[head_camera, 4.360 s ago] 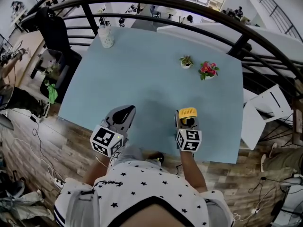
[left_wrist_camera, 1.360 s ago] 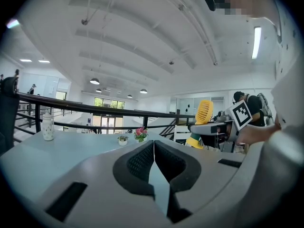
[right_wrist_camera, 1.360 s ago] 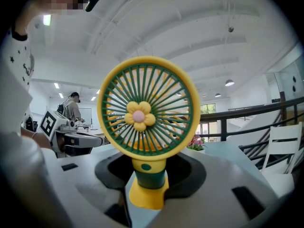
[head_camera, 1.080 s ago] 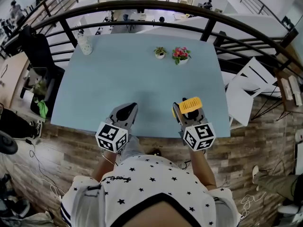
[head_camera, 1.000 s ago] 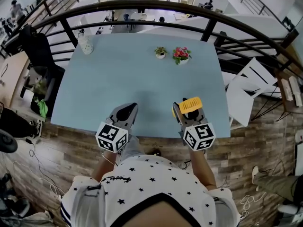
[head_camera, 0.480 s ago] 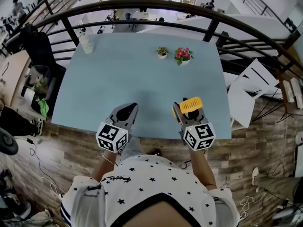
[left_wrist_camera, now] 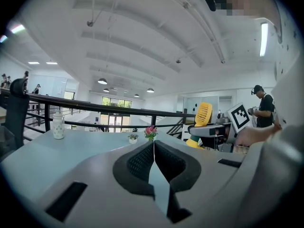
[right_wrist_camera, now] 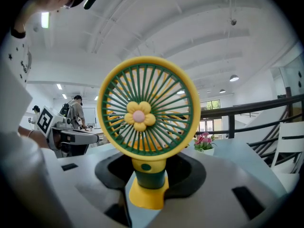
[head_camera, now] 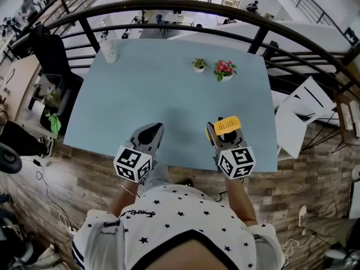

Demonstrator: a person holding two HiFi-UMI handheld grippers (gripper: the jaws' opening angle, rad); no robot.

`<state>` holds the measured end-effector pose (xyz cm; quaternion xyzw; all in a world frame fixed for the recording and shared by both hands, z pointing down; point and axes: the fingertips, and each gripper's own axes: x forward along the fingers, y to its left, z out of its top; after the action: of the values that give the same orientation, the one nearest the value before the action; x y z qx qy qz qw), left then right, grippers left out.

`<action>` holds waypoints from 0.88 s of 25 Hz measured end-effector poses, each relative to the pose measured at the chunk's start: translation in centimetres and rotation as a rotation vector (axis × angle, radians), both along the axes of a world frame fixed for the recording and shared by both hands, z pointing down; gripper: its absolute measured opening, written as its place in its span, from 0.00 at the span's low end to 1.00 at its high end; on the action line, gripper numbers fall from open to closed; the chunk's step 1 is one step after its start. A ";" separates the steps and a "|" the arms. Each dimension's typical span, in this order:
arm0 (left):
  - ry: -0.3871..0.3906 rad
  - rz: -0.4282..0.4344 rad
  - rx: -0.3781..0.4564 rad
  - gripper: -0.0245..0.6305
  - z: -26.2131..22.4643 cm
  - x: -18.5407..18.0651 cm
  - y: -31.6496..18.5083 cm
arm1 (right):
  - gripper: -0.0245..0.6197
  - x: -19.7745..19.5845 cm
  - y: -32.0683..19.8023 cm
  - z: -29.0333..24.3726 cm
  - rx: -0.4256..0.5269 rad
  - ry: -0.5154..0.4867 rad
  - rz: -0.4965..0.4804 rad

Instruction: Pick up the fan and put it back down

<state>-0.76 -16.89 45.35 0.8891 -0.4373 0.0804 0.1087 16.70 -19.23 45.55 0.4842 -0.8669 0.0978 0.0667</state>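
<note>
A small yellow fan (right_wrist_camera: 148,113) with a green grille and a flower hub stands upright between the jaws of my right gripper (right_wrist_camera: 148,175), which is shut on its green and yellow stem. In the head view the fan (head_camera: 227,125) and right gripper (head_camera: 224,136) sit over the near right part of the light blue table (head_camera: 169,89). Whether the fan's base touches the table I cannot tell. My left gripper (head_camera: 149,131) is level beside it, over the near edge. Its pads (left_wrist_camera: 153,148) meet with nothing between them. The fan (left_wrist_camera: 203,114) also shows at the right in the left gripper view.
At the far side of the table stand a small green plant (head_camera: 199,64) and a pot of pink flowers (head_camera: 225,68). A white bottle (head_camera: 111,52) occupies the far left corner. A black railing (head_camera: 185,7) curves behind the table, and white chairs (head_camera: 298,122) lie to its right.
Both grippers keep their places and the fan stays in the right one. Only the head view has shifted a little, sliding the table rightward in the picture.
</note>
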 end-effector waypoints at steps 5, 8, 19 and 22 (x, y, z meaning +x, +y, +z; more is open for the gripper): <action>-0.001 -0.025 -0.002 0.08 0.2 -1.0 -0.4 | 0.30 -0.9 -1.1 0.5 -0.005 0.003 -0.018; -0.002 -0.044 -0.006 0.08 0.3 -1.8 -1.0 | 0.30 -1.5 -2.0 0.9 -0.012 0.005 -0.025; -0.019 -0.083 -0.024 0.08 0.3 -4.3 -2.6 | 0.30 -3.5 -4.4 3.0 -0.051 0.019 -0.033; -0.030 -0.073 -0.034 0.08 0.3 -4.4 -3.2 | 0.30 -3.6 -5.1 3.7 -0.063 0.019 -0.024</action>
<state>-5.16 -20.05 45.70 0.8694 -0.4694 0.0972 0.1200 13.09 -24.30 49.22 0.4724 -0.8684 0.1196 0.0915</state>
